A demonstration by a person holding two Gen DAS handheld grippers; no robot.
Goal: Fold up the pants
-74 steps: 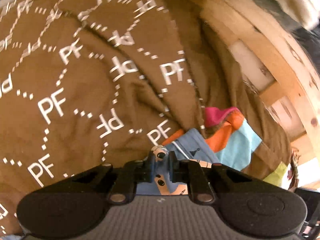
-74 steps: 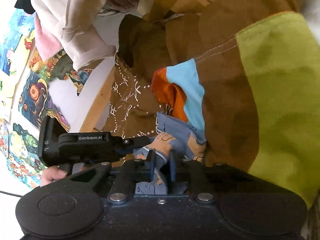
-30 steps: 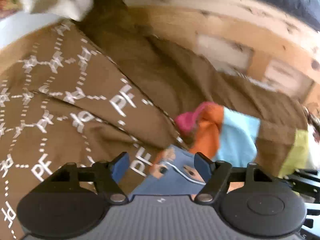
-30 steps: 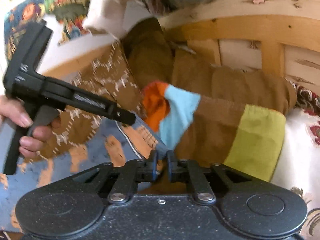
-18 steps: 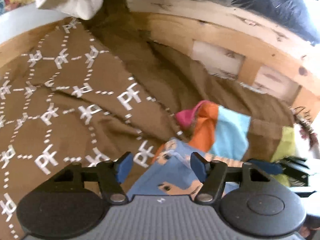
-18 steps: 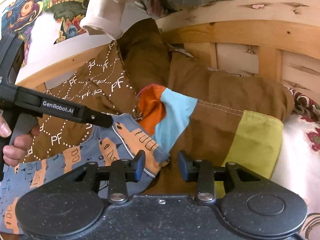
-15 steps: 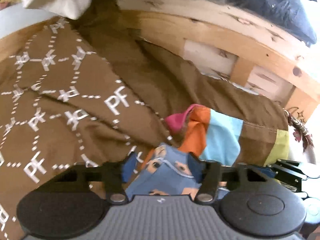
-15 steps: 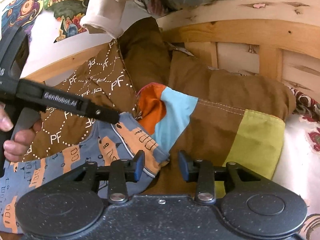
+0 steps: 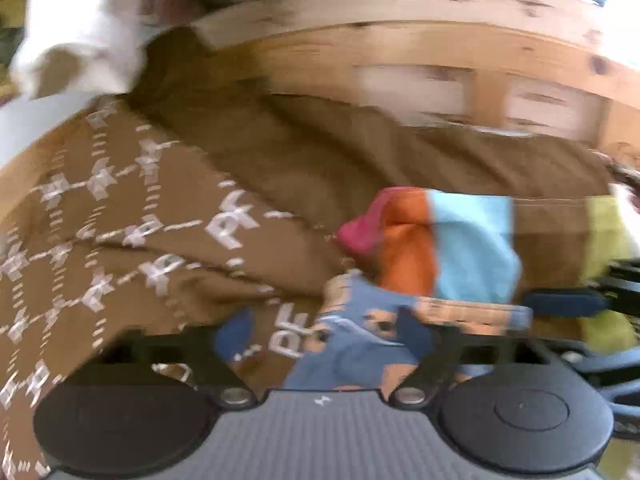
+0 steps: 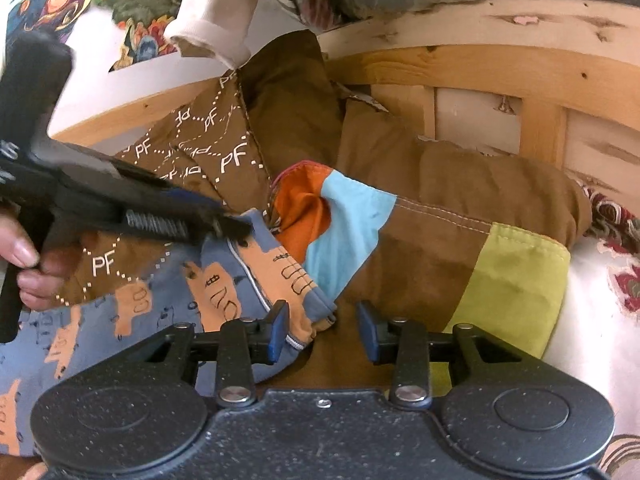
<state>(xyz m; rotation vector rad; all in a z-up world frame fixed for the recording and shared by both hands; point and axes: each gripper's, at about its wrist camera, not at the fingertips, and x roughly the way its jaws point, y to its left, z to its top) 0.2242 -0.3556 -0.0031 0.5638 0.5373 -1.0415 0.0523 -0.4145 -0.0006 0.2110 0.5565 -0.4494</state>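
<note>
At far left we see a hand (image 10: 28,264) gripping the left gripper (image 9: 324,334), whose jaws have just been opening and now stand wide, with the blue pants (image 10: 132,320) between them but unpressed. The pants lie on a brown PF-printed cloth (image 10: 224,160) inside a wooden frame (image 10: 500,76). Further right, the right gripper (image 10: 322,332) is released, its 2 pads apart, the pants' hem touching the left one.
</note>
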